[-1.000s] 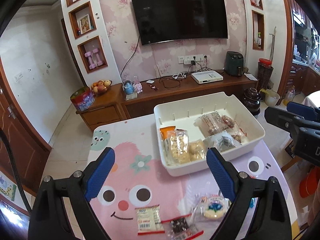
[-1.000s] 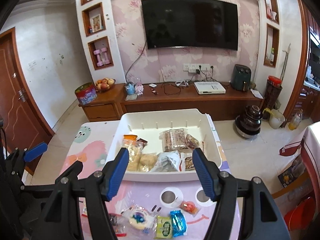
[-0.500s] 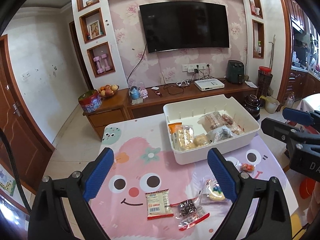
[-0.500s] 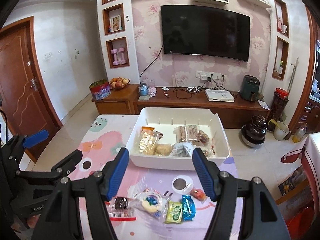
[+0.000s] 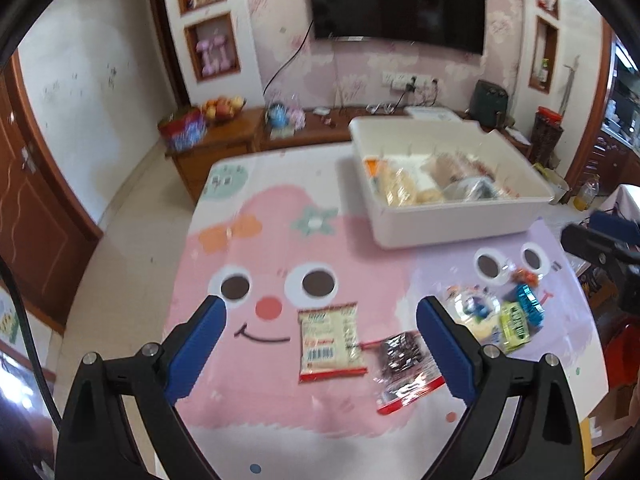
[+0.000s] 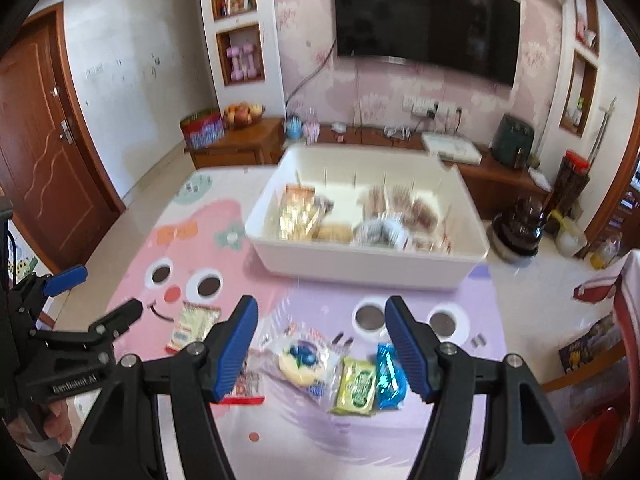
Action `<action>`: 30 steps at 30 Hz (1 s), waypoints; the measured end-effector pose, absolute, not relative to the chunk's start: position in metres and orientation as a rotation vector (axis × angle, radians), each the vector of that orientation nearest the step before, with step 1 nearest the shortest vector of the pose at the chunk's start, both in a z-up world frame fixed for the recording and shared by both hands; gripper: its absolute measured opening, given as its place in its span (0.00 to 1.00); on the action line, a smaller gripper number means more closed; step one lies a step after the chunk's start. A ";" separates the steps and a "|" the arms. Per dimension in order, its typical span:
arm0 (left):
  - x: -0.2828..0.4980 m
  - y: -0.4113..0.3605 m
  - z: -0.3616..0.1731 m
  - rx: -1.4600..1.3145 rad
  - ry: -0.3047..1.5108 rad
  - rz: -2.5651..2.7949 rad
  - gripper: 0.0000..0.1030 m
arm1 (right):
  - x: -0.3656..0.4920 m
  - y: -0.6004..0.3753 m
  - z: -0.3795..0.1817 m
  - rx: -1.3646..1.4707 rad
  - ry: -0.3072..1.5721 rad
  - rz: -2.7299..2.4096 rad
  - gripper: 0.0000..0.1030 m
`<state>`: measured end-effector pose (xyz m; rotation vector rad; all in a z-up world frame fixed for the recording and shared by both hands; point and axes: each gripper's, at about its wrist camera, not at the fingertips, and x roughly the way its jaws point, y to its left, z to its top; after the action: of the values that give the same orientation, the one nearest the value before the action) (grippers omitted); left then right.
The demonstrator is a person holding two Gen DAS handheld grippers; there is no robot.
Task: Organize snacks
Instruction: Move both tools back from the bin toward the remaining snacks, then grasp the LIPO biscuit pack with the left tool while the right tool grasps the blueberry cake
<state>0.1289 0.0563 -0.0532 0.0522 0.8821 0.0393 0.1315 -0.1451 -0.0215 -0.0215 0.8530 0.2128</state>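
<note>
Only thing I can actually read is "GenRobot.AI", white lettering on the black body of the left gripper [image 6: 132, 314]. All the snack wrapper print is too blurry.

A home living room: a wall-mounted television [image 6: 426, 20] above a wooden media cabinet [image 6: 256, 144], floral wallpaper [image 6: 304, 40], a fruit bowl [image 6: 243, 114], and a wooden door [image 6: 44, 136].
</note>
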 end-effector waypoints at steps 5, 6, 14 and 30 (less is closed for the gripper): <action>0.137 0.070 -0.086 0.025 0.932 0.037 0.93 | 0.144 -0.140 -0.065 -0.029 0.953 0.231 0.64; 0.139 0.071 -0.092 0.022 0.946 0.039 0.93 | 0.146 -0.138 -0.073 -0.038 0.972 0.234 0.64; 0.162 0.078 -0.144 -0.007 1.059 0.066 0.93 | 0.165 -0.123 -0.128 -0.107 1.083 0.297 0.64; 0.199 0.081 -0.196 -0.056 1.177 0.088 0.93 | 0.182 -0.097 -0.158 -0.258 1.095 0.403 0.81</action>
<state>0.1988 0.0807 -0.1959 -0.0555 1.1765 0.0875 0.1825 -0.0972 -0.1583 -0.2584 1.0946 0.4028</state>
